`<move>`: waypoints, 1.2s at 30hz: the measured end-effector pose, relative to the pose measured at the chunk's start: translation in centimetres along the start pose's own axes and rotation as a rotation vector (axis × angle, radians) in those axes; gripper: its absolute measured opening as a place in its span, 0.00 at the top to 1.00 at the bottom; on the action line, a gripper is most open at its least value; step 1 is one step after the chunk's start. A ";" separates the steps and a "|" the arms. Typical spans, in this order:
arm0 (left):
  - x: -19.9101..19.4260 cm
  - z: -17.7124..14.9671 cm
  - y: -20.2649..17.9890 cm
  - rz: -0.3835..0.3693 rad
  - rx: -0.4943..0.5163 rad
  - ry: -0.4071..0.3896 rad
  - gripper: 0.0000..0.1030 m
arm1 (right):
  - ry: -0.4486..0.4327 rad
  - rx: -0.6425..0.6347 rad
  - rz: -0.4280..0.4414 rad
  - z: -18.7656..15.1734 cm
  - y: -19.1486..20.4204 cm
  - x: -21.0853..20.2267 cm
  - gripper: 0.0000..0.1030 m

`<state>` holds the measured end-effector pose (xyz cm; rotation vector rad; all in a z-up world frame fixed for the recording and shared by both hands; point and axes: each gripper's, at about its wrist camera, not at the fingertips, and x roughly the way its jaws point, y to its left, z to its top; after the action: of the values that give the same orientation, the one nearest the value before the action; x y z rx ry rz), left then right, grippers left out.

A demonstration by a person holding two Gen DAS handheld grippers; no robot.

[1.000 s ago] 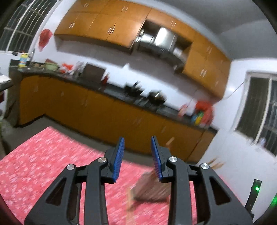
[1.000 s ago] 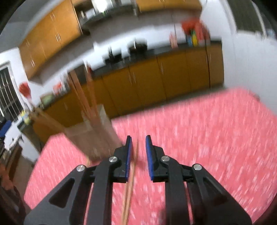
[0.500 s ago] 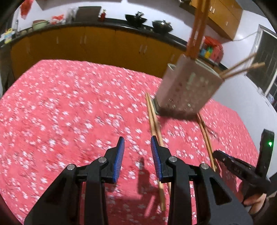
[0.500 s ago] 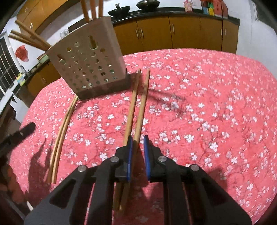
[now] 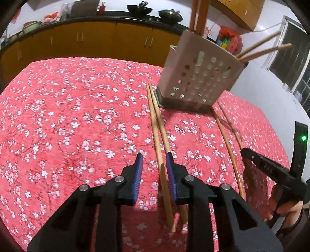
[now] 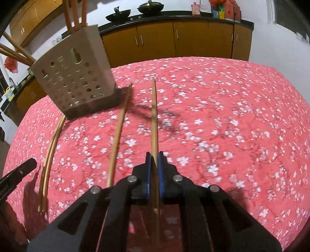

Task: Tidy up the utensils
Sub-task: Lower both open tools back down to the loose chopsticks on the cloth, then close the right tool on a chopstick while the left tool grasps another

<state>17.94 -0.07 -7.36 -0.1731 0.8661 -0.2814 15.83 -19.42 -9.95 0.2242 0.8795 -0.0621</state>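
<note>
A perforated beige utensil holder (image 5: 197, 77) (image 6: 75, 77) stands on the red blossom tablecloth (image 5: 77, 116) with several chopsticks in it. My left gripper (image 5: 154, 155) hangs low over a pair of wooden chopsticks (image 5: 155, 116) lying on the cloth. Its jaws are closing, with one stick between the pads and the other against the right pad. My right gripper (image 6: 154, 155) is shut on a single chopstick (image 6: 154, 116), whose far end is lifted off the cloth. Its partner chopstick (image 6: 118, 135) lies to the left. The left pair (image 6: 48, 155) shows there too.
Orange kitchen cabinets (image 6: 174, 38) under a dark counter with woks (image 5: 139, 8) run behind the table. The right gripper body and the hand holding it (image 5: 271, 170) show at the right of the left wrist view. A window (image 5: 294, 58) is at the far right.
Both grippers dropped from facing the kitchen down to the table. The right jaws shut on one chopstick and pulled it away from its partner. The left jaws narrowed around the other pair.
</note>
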 end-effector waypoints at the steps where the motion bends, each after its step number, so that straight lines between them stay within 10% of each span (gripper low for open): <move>1: 0.2 0.0 -0.2 0.000 0.006 0.004 0.78 | -0.001 -0.003 0.000 -0.1 0.0 0.0 0.92; 18: 3.3 2.0 1.8 0.223 0.007 0.022 0.93 | -0.002 -0.072 0.034 -0.8 1.1 -0.1 0.90; 36: 1.5 1.0 4.2 0.157 -0.030 -0.013 0.92 | -0.025 -0.037 0.017 1.3 -0.2 1.7 0.92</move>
<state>20.36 3.52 -8.86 -0.1340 0.8659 -0.1204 17.81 -19.87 -10.49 0.1957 0.8534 -0.0326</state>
